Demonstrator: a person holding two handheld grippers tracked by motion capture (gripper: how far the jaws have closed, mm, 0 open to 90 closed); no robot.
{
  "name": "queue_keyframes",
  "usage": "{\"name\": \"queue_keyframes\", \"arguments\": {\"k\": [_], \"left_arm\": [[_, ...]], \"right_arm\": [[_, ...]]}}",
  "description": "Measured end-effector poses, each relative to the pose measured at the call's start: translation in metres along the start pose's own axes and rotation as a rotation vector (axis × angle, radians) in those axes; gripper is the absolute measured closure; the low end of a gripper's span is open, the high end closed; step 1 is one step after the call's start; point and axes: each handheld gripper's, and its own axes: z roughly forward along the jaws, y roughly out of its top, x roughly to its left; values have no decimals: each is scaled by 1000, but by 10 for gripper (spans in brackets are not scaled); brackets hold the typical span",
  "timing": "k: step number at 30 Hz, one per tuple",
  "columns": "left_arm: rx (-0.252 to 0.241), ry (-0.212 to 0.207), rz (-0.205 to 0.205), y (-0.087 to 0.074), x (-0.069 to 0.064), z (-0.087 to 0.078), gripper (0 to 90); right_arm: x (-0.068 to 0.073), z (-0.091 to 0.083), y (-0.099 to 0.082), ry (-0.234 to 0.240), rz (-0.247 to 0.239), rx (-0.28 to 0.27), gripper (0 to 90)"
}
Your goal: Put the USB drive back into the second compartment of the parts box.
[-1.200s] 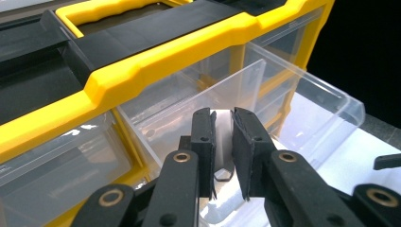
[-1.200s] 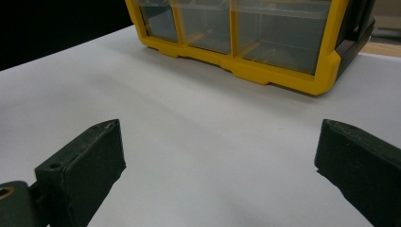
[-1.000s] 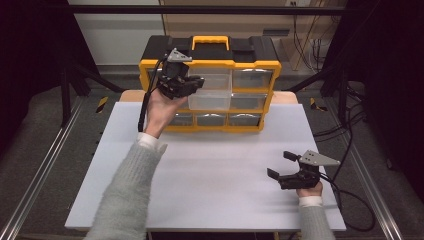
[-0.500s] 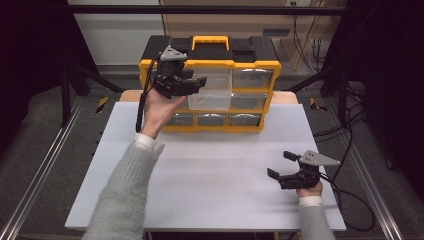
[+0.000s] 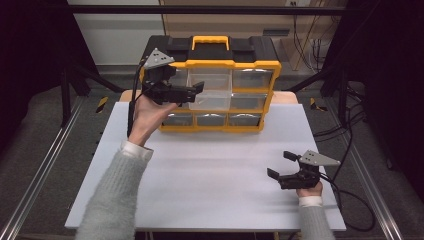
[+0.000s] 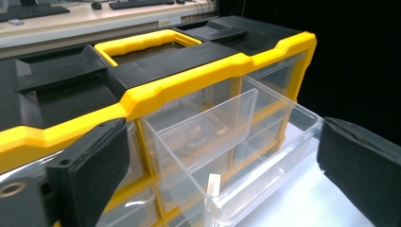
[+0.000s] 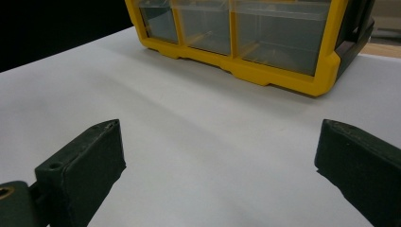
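Drawer organiser, yellow and black with clear drawers, stands at the 12 o'clock edge of the white table, its upper middle clear drawer pulled partly out. Left gripper hangs just in front of the organiser's upper left, its jaws having just been opening and now standing wide apart, nothing between them, the drawer lying just beyond. Right gripper rests at 4 o'clock on the table, jaws apart and empty, well clear of the organiser.
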Motion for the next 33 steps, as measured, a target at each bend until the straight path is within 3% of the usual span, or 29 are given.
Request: {"name": "queue_keyframes", "arguments": {"k": [13,24,33], "left_arm": [[-92,-43,-4,-19,3,-29,15],[-156,-60,-7,-63,13,-43,15],[-160,-68,-22,-97,22,-52,15]], "right_arm": [[0,0,0,0,-1,-7,27],[0,0,0,-1,0,-2,27],[1,1,0,-2,-2,-2,27]]}}
